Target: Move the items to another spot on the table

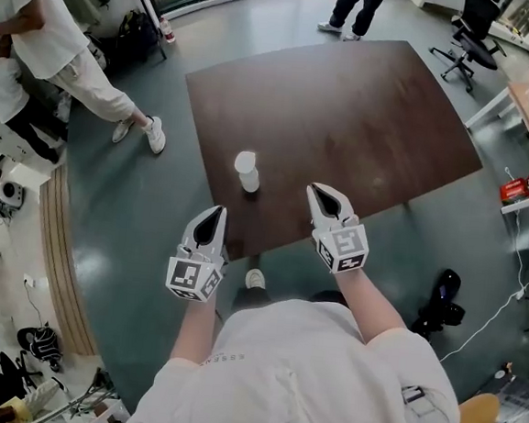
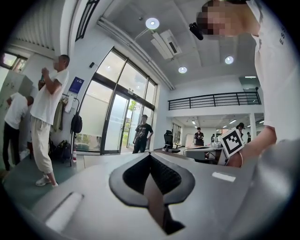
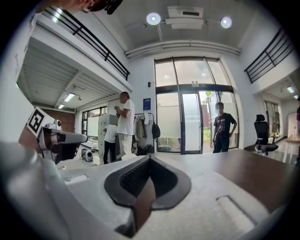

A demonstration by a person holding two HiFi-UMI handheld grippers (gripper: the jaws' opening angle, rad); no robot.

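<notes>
Both the left hand-held gripper (image 1: 210,224) and right hand-held gripper (image 1: 330,202) are closed, empty. The white cup (image 1: 247,171) stands beyond them, by the bench's (image 1: 375,105) near edge; approaching unopened could knock it over.

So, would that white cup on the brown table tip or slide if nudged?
The white cup looks small, so probably light; it would likely slide on the smooth table. It stands upright and seems taller than wide, so a high push may tip it, and it might then roll. Its material is unclear from here.
</notes>
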